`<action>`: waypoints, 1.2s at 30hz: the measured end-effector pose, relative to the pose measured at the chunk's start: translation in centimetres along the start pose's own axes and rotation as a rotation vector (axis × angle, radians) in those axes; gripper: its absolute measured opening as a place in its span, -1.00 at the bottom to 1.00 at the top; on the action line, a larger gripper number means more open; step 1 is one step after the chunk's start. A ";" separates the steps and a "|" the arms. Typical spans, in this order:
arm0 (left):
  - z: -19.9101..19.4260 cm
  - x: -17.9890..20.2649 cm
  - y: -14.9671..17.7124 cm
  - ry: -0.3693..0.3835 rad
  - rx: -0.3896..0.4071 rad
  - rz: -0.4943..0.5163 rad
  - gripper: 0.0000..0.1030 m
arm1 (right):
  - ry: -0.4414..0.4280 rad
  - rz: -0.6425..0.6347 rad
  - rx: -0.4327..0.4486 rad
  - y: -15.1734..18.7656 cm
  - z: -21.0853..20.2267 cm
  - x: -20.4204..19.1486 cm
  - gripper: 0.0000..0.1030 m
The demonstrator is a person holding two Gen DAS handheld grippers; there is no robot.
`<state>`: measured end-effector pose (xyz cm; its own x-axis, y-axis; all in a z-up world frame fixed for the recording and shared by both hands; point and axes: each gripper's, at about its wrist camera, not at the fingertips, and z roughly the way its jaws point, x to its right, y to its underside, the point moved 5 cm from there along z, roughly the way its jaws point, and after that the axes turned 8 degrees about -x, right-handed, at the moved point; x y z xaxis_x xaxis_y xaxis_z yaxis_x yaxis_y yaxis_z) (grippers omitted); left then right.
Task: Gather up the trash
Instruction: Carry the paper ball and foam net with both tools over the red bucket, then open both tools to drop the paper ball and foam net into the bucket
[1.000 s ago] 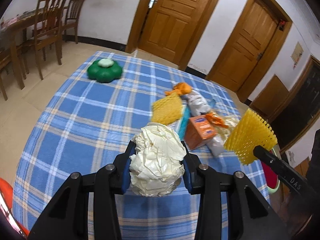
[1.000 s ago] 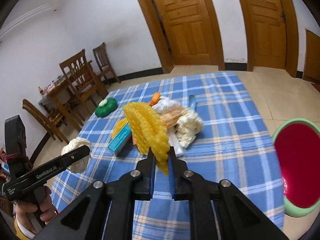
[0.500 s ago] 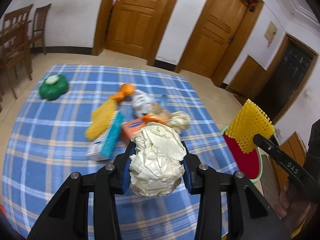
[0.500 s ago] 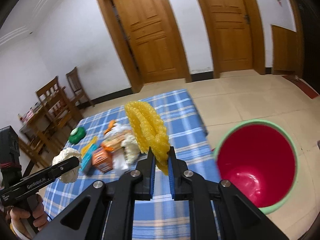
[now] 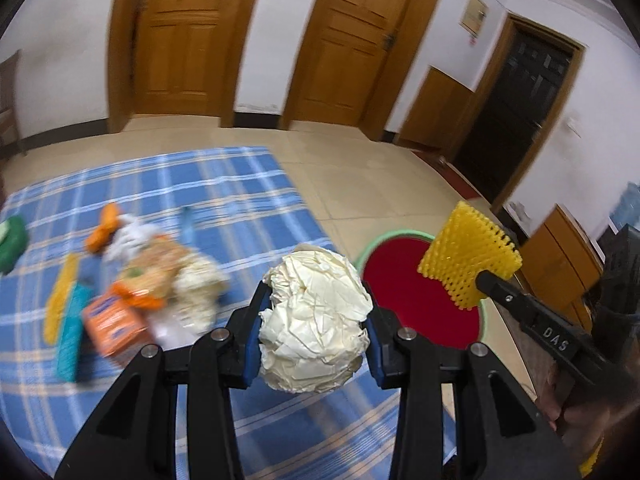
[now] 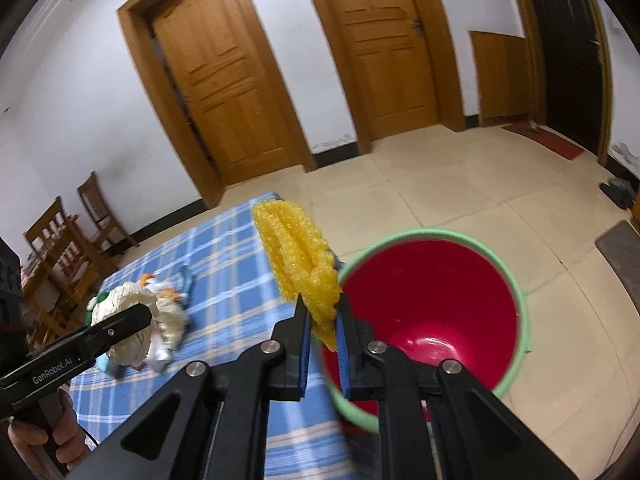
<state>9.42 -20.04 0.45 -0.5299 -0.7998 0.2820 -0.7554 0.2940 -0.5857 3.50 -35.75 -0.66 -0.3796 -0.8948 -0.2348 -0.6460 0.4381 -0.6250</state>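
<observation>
The big worktop with the blue checked cloth (image 5: 248, 184) lies under and to the left of the left hand-held gripper (image 5: 314, 320). In the right wrist view the same cloth (image 6: 224, 264) is to the left of the right hand-held gripper (image 6: 322, 320).

The round red plastic bucket with a green rim (image 6: 432, 300) stands on the pale tiled floor (image 6: 460, 184), just in front of and to the right of the right hand-held gripper. In the left wrist view the bucket (image 5: 404, 300) is just past the left hand-held gripper, to its right.

A blurry pile of trash (image 5: 144, 280) sits on the cloth to the left of the left hand-held gripper. It has an orange box (image 5: 114, 326), a teal packet (image 5: 70, 336) and white crumpled bits.

The left hand-held gripper squeezes a big cream ball of crumpled paper (image 5: 314, 320) between its blue pads. The ball fills the gap.

The right hand-held gripper is almost closed and pinches a yellow foam net sleeve (image 6: 298, 260) by its bottom end. The sleeve sticks up beside the near rim of the bucket.

A hand (image 6: 44, 436) grips the handle at the bottom left of the right wrist view.
</observation>
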 end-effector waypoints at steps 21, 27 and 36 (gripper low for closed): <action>12.1 10.7 0.5 0.159 -0.236 0.214 0.06 | 0.116 0.251 -0.115 1.5 3.5 12.3 -0.68; 12.8 11.1 0.5 0.158 -0.246 0.231 0.22 | 0.139 0.266 -0.125 1.2 4.5 13.2 -0.58; 12.8 10.0 -0.3 0.154 -0.244 0.170 0.23 | 0.145 0.266 -0.157 0.4 6.3 13.4 -0.38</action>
<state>9.34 -34.82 -6.28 -0.6940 -0.6457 0.3186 -0.7116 0.5478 -0.4399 2.30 -48.07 -8.71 -0.6312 -0.7312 -0.2587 -0.6018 0.6721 -0.4313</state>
